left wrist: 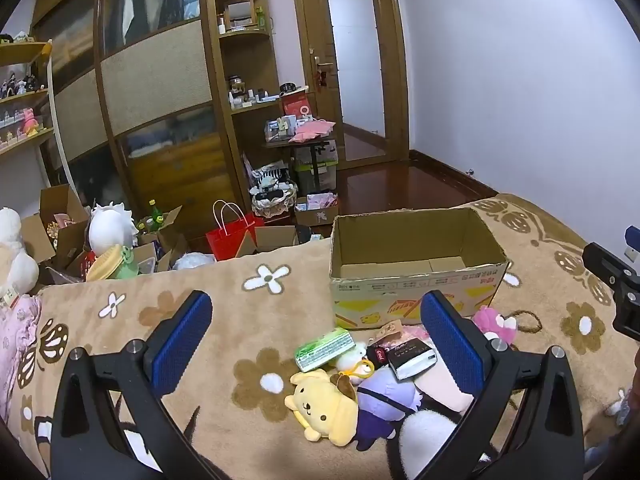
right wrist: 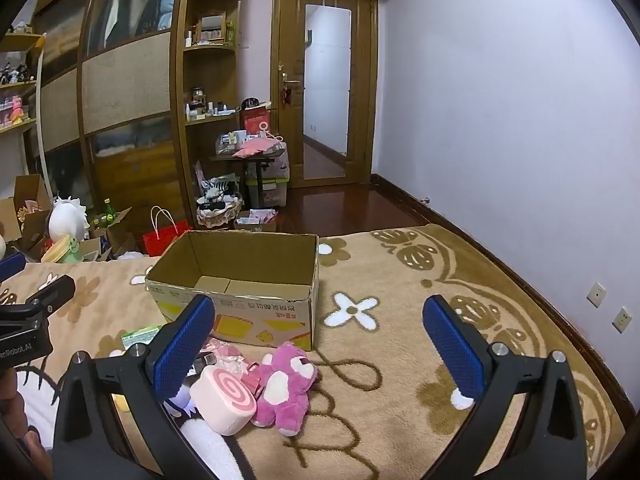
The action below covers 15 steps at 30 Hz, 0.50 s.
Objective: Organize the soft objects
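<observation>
An open, empty cardboard box (left wrist: 416,280) stands on the flowered beige blanket; it also shows in the right wrist view (right wrist: 240,300). In front of it lies a pile of soft things: a yellow dog plush (left wrist: 324,408), a purple plush (left wrist: 384,404), a green tissue pack (left wrist: 324,348), a black-and-white pack (left wrist: 412,356), a pink bear plush (right wrist: 284,388) and a pink swirl roll cushion (right wrist: 224,398). My left gripper (left wrist: 320,340) is open and empty above the pile. My right gripper (right wrist: 320,344) is open and empty, right of the bear.
The blanket (right wrist: 400,360) covers the bed, with the wall on the right. Beyond the bed's far edge, the floor holds boxes, a red bag (left wrist: 232,236), a white plush (left wrist: 110,228) and a basket. A wardrobe, shelves and a door stand behind.
</observation>
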Each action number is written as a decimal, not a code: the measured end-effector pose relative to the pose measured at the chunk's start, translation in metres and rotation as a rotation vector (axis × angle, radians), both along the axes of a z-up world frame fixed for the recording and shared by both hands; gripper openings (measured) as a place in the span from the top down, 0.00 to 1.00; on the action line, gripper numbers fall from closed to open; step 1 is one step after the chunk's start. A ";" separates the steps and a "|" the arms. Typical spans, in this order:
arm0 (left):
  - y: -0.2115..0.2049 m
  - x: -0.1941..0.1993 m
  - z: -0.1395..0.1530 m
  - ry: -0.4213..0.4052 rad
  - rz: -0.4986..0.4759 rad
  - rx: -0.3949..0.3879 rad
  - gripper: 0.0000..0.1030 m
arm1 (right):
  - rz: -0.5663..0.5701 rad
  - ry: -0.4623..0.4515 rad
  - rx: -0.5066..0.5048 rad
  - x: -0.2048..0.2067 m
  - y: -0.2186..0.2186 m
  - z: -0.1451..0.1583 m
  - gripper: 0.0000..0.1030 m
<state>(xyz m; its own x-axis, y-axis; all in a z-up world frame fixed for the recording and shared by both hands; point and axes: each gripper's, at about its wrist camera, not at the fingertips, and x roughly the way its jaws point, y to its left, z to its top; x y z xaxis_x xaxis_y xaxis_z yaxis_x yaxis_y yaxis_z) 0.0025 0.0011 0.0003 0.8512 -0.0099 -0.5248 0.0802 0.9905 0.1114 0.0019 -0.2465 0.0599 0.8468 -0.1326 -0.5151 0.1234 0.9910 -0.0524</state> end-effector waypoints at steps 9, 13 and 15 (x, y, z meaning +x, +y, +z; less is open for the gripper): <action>0.000 0.000 0.001 -0.002 0.002 -0.002 0.00 | 0.000 -0.001 -0.001 0.000 0.000 0.000 0.00; 0.000 0.001 0.001 -0.002 0.001 -0.001 0.00 | 0.001 -0.002 0.000 0.000 0.001 0.000 0.00; 0.000 0.000 0.001 -0.002 0.002 -0.001 0.00 | 0.000 -0.003 0.000 0.000 0.001 0.001 0.00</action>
